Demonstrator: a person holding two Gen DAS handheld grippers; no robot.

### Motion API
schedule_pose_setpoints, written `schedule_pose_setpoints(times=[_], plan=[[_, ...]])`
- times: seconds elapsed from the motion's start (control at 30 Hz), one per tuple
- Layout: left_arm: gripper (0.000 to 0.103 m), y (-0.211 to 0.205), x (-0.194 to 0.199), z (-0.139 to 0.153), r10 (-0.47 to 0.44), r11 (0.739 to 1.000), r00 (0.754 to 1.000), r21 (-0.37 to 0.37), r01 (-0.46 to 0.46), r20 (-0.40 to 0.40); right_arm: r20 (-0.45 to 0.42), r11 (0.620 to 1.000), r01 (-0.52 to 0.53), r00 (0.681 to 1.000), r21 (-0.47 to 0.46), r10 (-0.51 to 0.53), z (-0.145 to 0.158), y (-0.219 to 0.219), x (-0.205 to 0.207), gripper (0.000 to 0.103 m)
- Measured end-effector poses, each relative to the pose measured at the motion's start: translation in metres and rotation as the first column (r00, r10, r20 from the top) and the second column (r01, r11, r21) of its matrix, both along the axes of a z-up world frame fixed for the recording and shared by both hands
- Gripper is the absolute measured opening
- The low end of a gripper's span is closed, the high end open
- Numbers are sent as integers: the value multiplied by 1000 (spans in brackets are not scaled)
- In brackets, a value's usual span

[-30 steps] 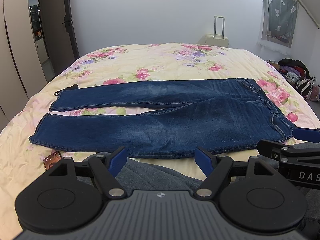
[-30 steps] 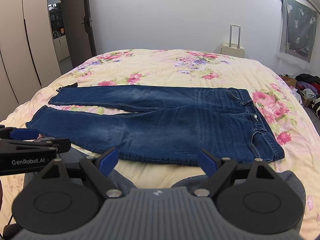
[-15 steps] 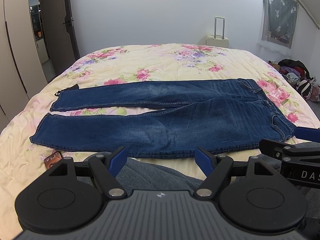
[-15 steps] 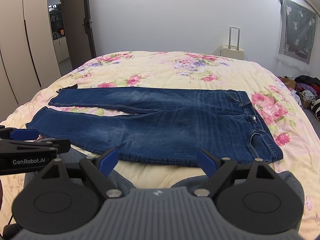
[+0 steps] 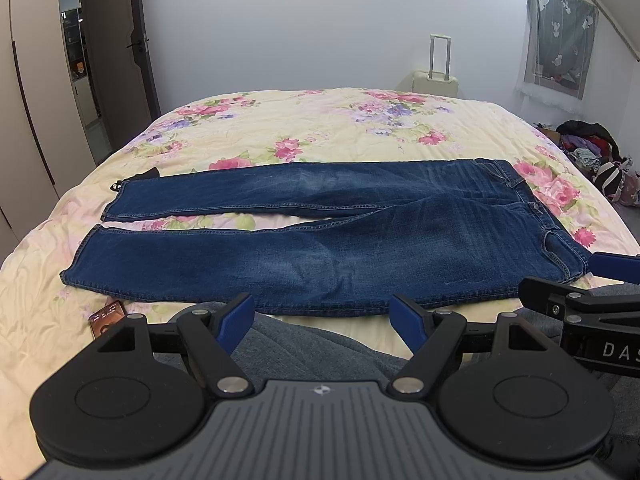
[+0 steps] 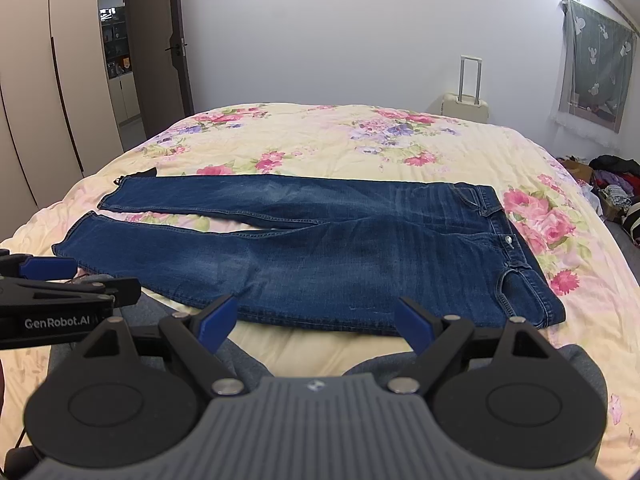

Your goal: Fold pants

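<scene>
Dark blue jeans [image 5: 320,236] lie flat and unfolded across the floral bed, waistband to the right, both legs stretching left with a narrow gap between them. They also show in the right wrist view [image 6: 320,248]. My left gripper [image 5: 322,318] is open and empty, just short of the jeans' near edge. My right gripper [image 6: 316,320] is open and empty, also at the near edge. Each gripper shows at the side of the other's view.
The floral bedspread [image 5: 320,128] covers a wide bed. A phone [image 5: 106,316] lies on the bed near the left leg hem. A cream suitcase [image 5: 436,80] stands behind the bed. A clothes pile [image 5: 592,152] sits on the floor at right. Grey-clad legs [image 5: 304,344] lie below the grippers.
Both views have shifted very slightly; the jeans have not moved and both grippers stay open.
</scene>
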State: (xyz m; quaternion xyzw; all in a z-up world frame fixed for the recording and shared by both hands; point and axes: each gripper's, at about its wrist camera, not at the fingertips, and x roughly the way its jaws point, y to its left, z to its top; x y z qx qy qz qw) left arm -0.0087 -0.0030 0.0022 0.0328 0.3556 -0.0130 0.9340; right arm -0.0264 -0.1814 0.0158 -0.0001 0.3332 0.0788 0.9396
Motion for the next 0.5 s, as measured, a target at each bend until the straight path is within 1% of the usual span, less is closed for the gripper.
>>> schedule_pose_setpoints(times=[0.27,0.33,0.4,0.5], plan=[[90,1,-1,1,-5,1000,1000,-1,5,3,5,1000,-4,1000,-3,4,0,1,-2,82],[90,3,0,2,-20,1000,1000,-3,20,16,7,1000,-4,1000,-2,4,0,0,-1,82],[90,5,3,2,-24,1000,999,12,24,35,12,1000,0,1000,7,0,0,-3,0,82],[88,19,11,2,-31,999,998,9,31,59,46,999,1,999,41,-3,-1,-14,6,82]])
